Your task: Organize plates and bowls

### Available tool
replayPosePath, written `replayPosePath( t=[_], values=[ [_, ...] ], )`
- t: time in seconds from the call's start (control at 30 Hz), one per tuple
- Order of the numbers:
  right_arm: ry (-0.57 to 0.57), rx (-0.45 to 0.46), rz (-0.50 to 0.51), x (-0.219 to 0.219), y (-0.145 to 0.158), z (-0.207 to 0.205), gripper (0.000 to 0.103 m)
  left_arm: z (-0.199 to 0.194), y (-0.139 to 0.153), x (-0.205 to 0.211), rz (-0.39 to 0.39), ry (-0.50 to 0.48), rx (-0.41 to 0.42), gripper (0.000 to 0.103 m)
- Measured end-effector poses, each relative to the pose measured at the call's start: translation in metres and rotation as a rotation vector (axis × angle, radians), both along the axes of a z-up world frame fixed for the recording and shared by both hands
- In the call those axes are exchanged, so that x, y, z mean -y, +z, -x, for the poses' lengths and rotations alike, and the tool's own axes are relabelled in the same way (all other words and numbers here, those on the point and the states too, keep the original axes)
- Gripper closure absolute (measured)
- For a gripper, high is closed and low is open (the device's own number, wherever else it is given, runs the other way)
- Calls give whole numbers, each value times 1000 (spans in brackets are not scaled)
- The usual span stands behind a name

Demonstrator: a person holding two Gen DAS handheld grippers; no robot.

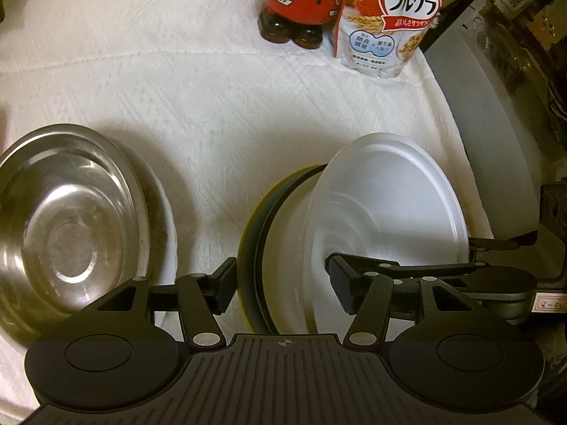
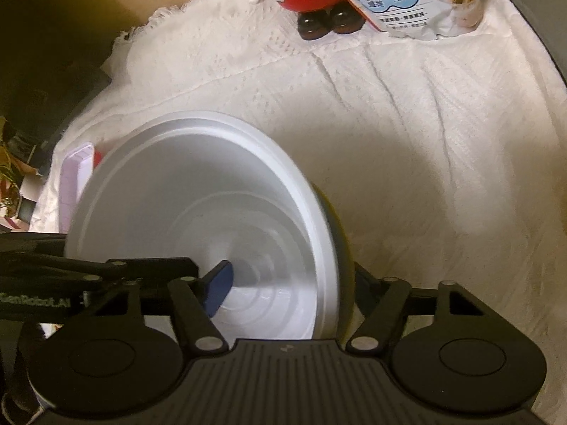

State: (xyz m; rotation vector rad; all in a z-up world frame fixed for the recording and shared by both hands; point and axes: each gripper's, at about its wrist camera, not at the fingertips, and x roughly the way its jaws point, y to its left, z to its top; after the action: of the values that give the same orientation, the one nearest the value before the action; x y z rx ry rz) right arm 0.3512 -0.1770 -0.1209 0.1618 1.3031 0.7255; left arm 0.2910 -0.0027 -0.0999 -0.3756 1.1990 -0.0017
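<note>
White textured cloth (image 1: 219, 113) covers the surface, fringed edge at far left in right wrist view. At the back: red toy figure (image 1: 301, 3) w/ black feet, just beside a cereal bag (image 1: 386, 24) on its right. Pinkish tray (image 2: 74, 184), poss. a lid, lies near the cloth's left edge.

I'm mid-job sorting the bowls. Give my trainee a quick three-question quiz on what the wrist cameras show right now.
1. True or false: the steel bowl is empty.
2. The white bowl is nested in: A) the steel bowl, B) a dark bowl with a yellowish rim, C) the cereal bag.
3. Fill in: the left gripper straddles the near rim of the nested bowls, one finger inside and one outside, with its jaws ____.

Key: 1 true; 2 B; 3 open.
</note>
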Motion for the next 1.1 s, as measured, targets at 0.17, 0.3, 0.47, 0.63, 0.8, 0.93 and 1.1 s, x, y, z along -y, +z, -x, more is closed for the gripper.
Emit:
replayPosePath(
  t=[0.17, 0.3, 0.47, 0.63, 0.8, 0.93, 1.1],
  values=[
    [-1, -9, -16, 2, 0, 0, 37, -1, 2, 3, -18, -12, -2, 42],
    [-4, -30, -33, 7, -3, -2, 37, -4, 2, 4, -17, -9, 1, 42],
    [2, -23, -31, 6, -2, 0, 37, -4, 0, 3, -9, 0, -5, 42],
    [-15, -37, -35, 7, -2, -1, 37, -4, -1, 1, -2, 6, -2, 42],
    [-39, -71, -67, 10, -6, -4, 38, -3, -2, 1, -7, -1, -3, 42],
    [-62, -104, -84, 13, -9, -6, 38, -2, -2, 3, -19, -7, -4, 42],
    [-63, -98, -77, 12, -9, -5, 38, -3, -2, 4, -28, -10, -4, 43]
  ],
)
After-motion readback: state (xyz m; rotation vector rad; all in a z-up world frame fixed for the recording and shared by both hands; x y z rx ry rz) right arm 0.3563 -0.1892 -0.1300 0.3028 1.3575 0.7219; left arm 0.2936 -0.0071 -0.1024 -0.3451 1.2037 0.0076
